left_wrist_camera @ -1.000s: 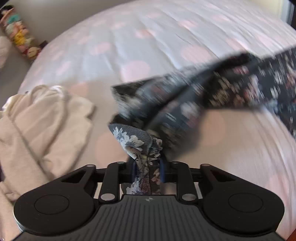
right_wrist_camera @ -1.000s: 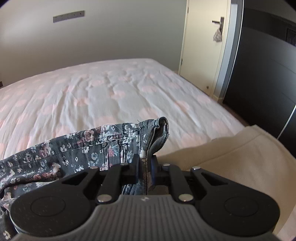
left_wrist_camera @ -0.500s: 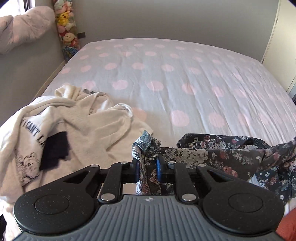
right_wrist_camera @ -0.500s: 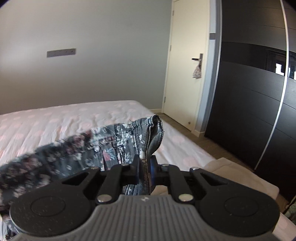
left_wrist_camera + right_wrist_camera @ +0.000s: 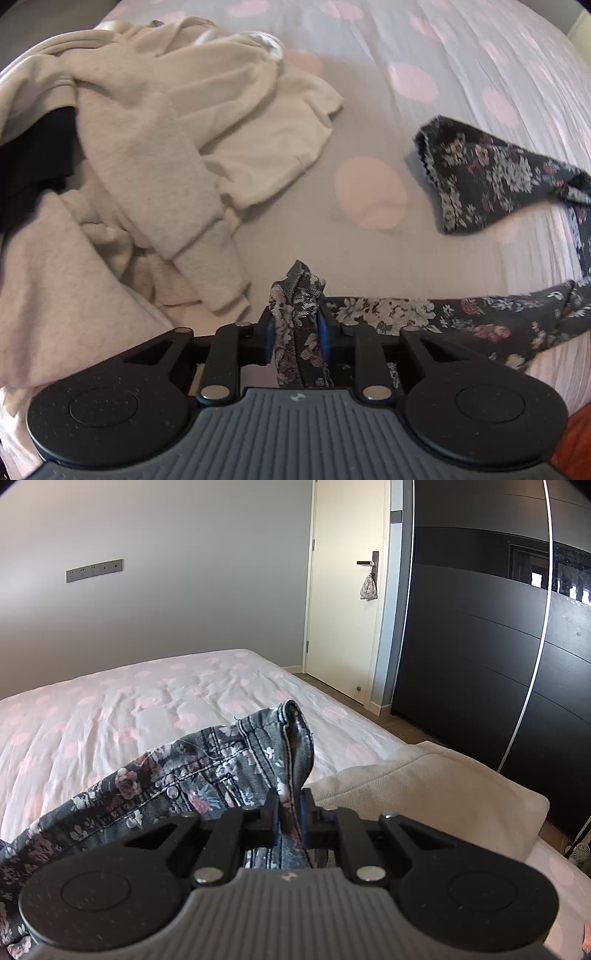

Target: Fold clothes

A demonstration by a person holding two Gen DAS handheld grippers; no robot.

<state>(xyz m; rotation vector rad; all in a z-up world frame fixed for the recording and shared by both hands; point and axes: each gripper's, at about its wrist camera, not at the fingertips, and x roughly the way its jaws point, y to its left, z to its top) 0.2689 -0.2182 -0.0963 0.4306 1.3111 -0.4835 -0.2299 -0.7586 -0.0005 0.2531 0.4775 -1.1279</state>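
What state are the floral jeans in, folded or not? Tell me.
Not folded. The floral jeans hang bunched and twisted between the left gripper and right gripper, one leg end trailing onto the bed.

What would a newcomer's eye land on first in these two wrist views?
The dark floral jeans, pinched in both the left gripper and the right gripper and strung over the pink-dotted bed. Next, the heap of cream sweatshirts left of them.

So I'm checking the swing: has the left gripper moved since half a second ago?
Yes. The left gripper, shut on the floral jeans, has tipped down and left toward the cream sweatshirt; wall gone.
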